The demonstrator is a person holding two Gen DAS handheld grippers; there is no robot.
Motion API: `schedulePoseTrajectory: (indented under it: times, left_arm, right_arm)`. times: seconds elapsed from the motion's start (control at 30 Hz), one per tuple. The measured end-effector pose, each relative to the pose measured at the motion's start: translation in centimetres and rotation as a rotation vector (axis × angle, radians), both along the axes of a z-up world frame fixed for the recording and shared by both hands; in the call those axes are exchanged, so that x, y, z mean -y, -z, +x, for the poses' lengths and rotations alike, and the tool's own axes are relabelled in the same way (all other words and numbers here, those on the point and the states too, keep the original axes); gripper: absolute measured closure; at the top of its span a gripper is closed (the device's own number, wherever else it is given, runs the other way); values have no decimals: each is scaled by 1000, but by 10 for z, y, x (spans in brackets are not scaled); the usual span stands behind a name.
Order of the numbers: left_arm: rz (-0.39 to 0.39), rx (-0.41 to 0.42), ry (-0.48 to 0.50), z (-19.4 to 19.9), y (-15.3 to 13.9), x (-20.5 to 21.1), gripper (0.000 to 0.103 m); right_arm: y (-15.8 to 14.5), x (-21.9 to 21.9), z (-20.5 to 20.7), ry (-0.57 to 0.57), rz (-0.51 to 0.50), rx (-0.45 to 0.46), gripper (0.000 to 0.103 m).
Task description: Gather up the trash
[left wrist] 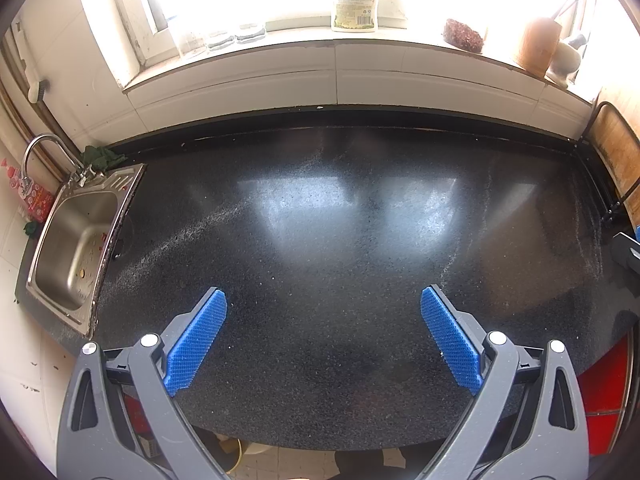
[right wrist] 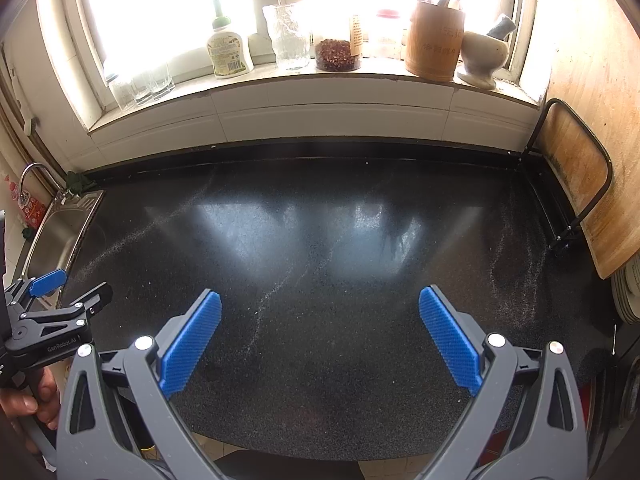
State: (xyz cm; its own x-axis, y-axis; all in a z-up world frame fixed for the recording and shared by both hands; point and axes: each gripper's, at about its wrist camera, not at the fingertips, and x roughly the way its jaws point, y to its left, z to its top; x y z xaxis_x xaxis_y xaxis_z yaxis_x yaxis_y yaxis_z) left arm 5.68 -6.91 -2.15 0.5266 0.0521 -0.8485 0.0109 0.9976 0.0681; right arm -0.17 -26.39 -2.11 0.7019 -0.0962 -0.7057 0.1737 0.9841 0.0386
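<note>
My left gripper (left wrist: 323,298) is open and empty, held above the near part of the black speckled countertop (left wrist: 320,208). My right gripper (right wrist: 320,296) is open and empty above the same countertop (right wrist: 320,240). The left gripper also shows in the right wrist view (right wrist: 82,286) at the far left, open, by the sink. I see no loose trash on the counter surface. Small bits of debris (left wrist: 94,246) lie in the steel sink (left wrist: 72,240).
The sink with a faucet (left wrist: 44,148) sits at the left. The windowsill holds a soap bottle (right wrist: 228,50), glasses (right wrist: 140,80), a jar (right wrist: 338,54), a wooden utensil holder (right wrist: 434,40) and a mortar (right wrist: 482,56). A cutting board in a rack (right wrist: 576,184) stands at the right.
</note>
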Motion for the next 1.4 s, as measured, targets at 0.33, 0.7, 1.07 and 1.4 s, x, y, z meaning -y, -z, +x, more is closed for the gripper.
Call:
schedulePoseTrajectory:
  times: [0.33, 0.7, 1.07, 1.4]
  left_arm:
    - [-3, -4, 1, 4, 2, -2, 8]
    - [-6, -7, -1, 8, 1, -4, 8]
    - [-10, -13, -8, 12, 3, -5, 8]
    - [-7, -8, -11, 13, 3, -4, 8]
  right_arm:
    - [0, -1, 4, -2, -2, -4, 7]
    - [0, -2, 9, -5, -1, -5, 7]
    - [1, -2, 12, -11, -4, -11, 7]
    - [1, -2, 14, -14, -5, -11, 7]
